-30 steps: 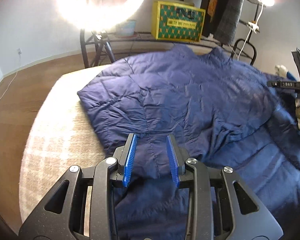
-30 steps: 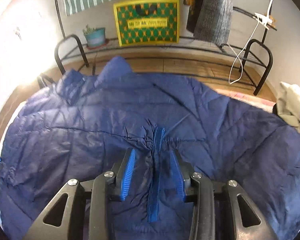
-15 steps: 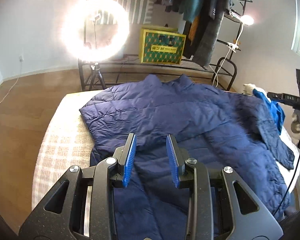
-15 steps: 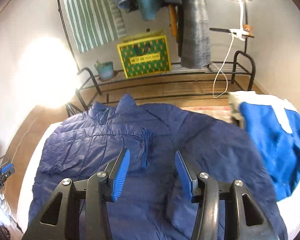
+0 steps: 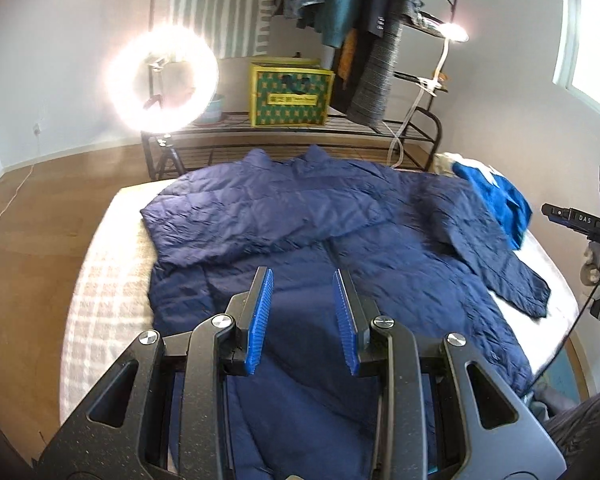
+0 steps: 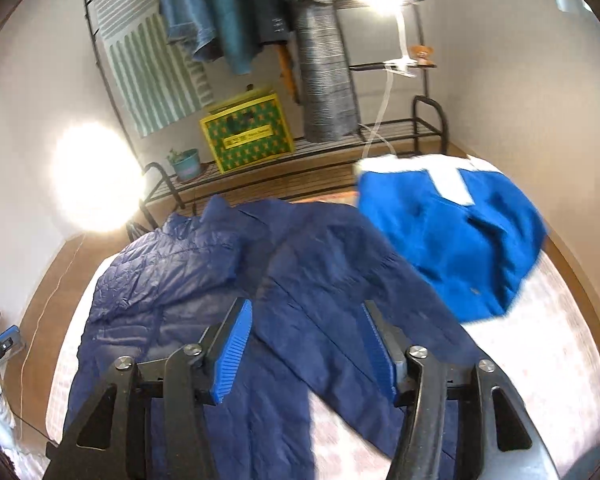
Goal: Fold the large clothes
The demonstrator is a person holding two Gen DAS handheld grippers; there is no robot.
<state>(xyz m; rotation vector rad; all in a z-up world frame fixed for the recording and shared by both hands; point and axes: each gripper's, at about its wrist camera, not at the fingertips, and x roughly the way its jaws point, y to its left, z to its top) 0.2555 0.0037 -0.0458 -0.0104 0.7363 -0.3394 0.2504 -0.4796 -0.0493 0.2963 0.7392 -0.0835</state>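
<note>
Both grippers hang above the bed [image 5: 112, 280] with nothing between their blue pads — the left gripper [image 5: 303, 316] moderately spread, the right gripper [image 6: 306, 346] wider. Beneath them the navy quilted jacket [image 5: 300, 216] lies flat, one sleeve [image 6: 340, 300] stretched out beside a bright blue garment [image 6: 452, 236].
</note>
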